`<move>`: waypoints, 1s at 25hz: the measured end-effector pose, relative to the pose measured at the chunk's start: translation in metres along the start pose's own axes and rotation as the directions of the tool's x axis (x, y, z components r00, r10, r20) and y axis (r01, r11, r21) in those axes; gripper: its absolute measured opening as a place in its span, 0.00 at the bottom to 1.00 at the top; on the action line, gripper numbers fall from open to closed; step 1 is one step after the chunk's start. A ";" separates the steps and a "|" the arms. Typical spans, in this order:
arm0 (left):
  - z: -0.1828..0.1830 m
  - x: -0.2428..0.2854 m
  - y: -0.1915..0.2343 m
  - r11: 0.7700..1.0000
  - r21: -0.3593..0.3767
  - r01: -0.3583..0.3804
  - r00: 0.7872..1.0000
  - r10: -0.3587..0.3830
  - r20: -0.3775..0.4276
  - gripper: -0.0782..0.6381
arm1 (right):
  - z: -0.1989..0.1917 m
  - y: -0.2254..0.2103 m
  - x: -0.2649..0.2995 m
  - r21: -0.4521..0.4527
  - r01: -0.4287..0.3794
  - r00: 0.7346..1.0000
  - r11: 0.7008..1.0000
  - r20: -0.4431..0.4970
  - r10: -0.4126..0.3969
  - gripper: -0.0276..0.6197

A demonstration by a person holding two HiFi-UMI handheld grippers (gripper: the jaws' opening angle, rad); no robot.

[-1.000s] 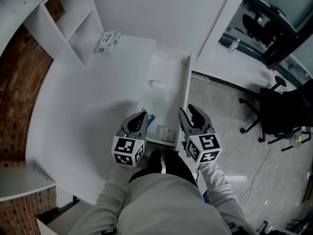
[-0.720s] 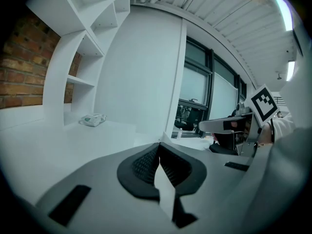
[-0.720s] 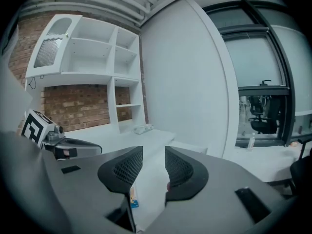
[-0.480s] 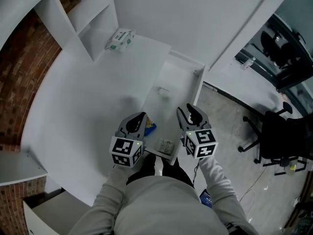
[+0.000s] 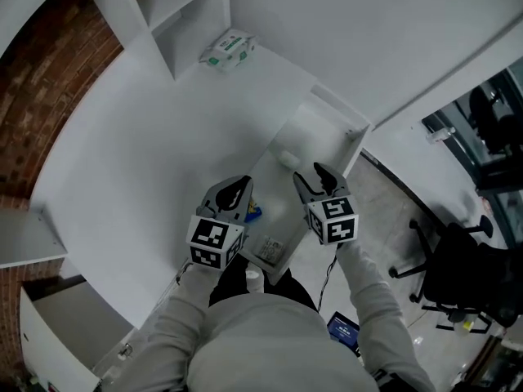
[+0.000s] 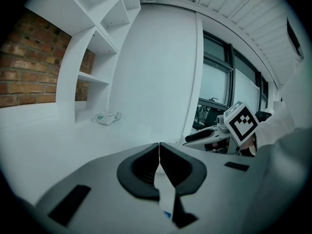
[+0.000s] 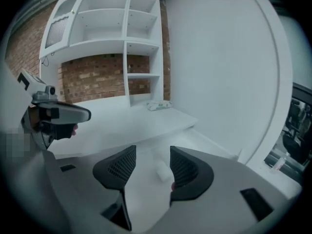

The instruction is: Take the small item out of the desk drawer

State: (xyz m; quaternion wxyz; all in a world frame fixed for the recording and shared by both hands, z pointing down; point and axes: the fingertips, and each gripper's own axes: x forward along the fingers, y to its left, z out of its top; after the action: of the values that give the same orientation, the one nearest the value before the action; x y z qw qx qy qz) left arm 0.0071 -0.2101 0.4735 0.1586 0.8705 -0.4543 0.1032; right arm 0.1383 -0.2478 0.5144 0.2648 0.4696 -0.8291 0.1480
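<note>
The small white item (image 5: 288, 160) lies on the floor of the one open drawer (image 5: 320, 125), just ahead of the right claw (image 5: 315, 176). Looking along that claw, the item shows in the gap between its jaws, which have just been opening and stand apart without pressing on it. The left claw (image 5: 239, 189) hangs by the drawer's left side, jaws shut together. I count two claws, one white item, one blue thing (image 5: 254, 212), one flat labelled card (image 5: 270, 250) and one packet (image 5: 229, 49) far back on the table (image 5: 147, 162).
</note>
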 end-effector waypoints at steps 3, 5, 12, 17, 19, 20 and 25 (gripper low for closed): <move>0.000 0.003 0.004 0.999 -0.009 -0.041 0.999 0.041 -0.004 0.14 | -0.010 -0.005 0.021 -0.016 -0.044 0.998 0.999 -0.050 0.043 0.44; 0.000 0.005 0.005 0.998 -0.014 -0.068 0.998 0.068 -0.005 0.14 | -0.016 -0.010 0.034 -0.032 -0.068 0.994 0.997 -0.087 0.065 0.44; -0.007 0.011 0.007 0.990 -0.038 -0.136 0.991 0.135 -0.021 0.14 | -0.036 -0.018 0.074 -0.160 -0.177 0.964 0.971 -0.226 0.138 0.44; -0.014 0.013 0.009 0.982 -0.059 -0.180 0.983 0.178 -0.039 0.14 | -0.054 -0.014 0.098 -0.216 -0.251 0.927 0.944 -0.334 0.170 0.45; -0.017 0.014 0.011 0.979 -0.069 -0.193 0.981 0.190 -0.047 0.14 | -0.060 -0.010 0.105 -0.213 -0.276 0.910 0.937 -0.373 0.183 0.46; -0.018 0.014 0.011 0.978 -0.071 -0.198 0.980 0.194 -0.052 0.14 | -0.063 -0.009 0.110 -0.217 -0.282 0.903 0.935 -0.389 0.182 0.46; -0.025 0.013 0.018 0.965 -0.082 -0.249 0.967 0.244 -0.067 0.14 | -0.083 -0.009 0.136 -0.314 -0.324 0.867 0.892 -0.476 0.148 0.47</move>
State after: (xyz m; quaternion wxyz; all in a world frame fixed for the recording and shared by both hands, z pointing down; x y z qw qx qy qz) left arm -0.0011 -0.2202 0.5043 0.1964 0.7960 -0.5585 0.1263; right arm 0.1138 -0.3069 0.6608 0.5111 0.2558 -0.8122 0.1169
